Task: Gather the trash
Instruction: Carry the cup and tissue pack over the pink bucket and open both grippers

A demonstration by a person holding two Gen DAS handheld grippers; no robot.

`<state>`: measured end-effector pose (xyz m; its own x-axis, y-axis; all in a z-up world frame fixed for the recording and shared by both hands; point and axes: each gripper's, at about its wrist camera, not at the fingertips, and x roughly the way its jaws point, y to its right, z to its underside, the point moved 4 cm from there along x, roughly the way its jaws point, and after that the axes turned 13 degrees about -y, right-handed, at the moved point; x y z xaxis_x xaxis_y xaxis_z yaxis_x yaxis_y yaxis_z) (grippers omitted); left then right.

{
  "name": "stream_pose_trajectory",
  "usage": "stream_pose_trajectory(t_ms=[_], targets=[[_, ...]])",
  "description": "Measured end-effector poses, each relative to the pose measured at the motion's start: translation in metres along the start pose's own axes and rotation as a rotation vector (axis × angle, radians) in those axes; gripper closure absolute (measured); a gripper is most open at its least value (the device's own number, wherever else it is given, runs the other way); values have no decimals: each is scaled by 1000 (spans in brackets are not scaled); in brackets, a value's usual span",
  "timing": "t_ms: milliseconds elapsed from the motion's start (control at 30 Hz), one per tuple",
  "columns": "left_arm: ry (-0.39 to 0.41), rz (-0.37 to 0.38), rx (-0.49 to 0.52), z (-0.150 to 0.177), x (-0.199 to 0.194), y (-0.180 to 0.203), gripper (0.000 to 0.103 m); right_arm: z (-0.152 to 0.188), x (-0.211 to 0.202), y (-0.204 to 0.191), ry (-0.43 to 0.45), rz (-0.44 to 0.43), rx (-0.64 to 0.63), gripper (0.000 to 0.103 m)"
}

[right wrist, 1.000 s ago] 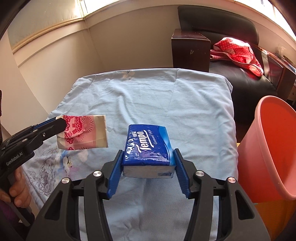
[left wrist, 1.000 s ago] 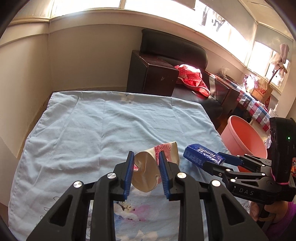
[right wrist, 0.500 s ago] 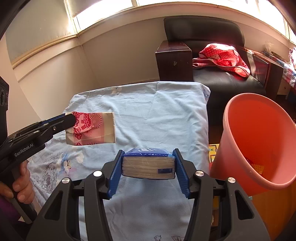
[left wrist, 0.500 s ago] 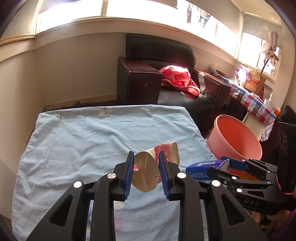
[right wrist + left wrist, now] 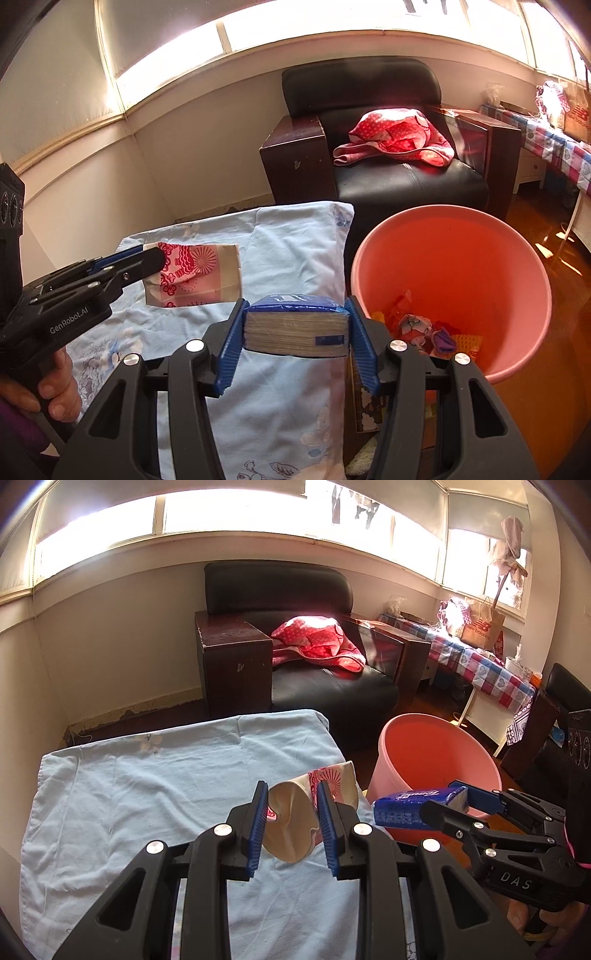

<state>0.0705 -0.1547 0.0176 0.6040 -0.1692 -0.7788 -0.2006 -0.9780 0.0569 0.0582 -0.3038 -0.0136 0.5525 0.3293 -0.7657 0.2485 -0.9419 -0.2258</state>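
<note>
My left gripper (image 5: pixel 291 814) is shut on a crumpled beige paper wrapper with a red pattern (image 5: pixel 295 830), held above the right side of the blue-sheeted table (image 5: pixel 129 794). From the right wrist view the same wrapper (image 5: pixel 195 273) hangs from the left gripper (image 5: pixel 147 264). My right gripper (image 5: pixel 295 332) is shut on a blue tissue pack (image 5: pixel 295 325), near the table's right edge and just left of the pink bucket (image 5: pixel 450 288). In the left wrist view the tissue pack (image 5: pixel 413 805) is in front of the bucket's near rim (image 5: pixel 436 753).
The bucket holds several crumpled wrappers (image 5: pixel 417 328). A black armchair (image 5: pixel 317 657) with a red cloth (image 5: pixel 317 642) stands behind the table. A checked-cloth table (image 5: pixel 480 664) with a paper bag runs along the right wall. A hand (image 5: pixel 51 391) grips the left tool's handle.
Both grippers moved right and slightly up with their loads, from over the table's middle toward its right edge. The bucket is now close ahead and its contents show.
</note>
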Motion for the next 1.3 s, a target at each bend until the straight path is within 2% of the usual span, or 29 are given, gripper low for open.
stream_pose_trajectory(t_ms=[367,733,1300], targets=[[-17,30,72,-25,24,54,77,-7,-23,59,68,92,104,49],[-51,63,136,-44,65,111,77,-5,-22,109,53,171,175,49],[-128,93,167,-55,112,150,77,-1,-6,146,9,215,233,49]])
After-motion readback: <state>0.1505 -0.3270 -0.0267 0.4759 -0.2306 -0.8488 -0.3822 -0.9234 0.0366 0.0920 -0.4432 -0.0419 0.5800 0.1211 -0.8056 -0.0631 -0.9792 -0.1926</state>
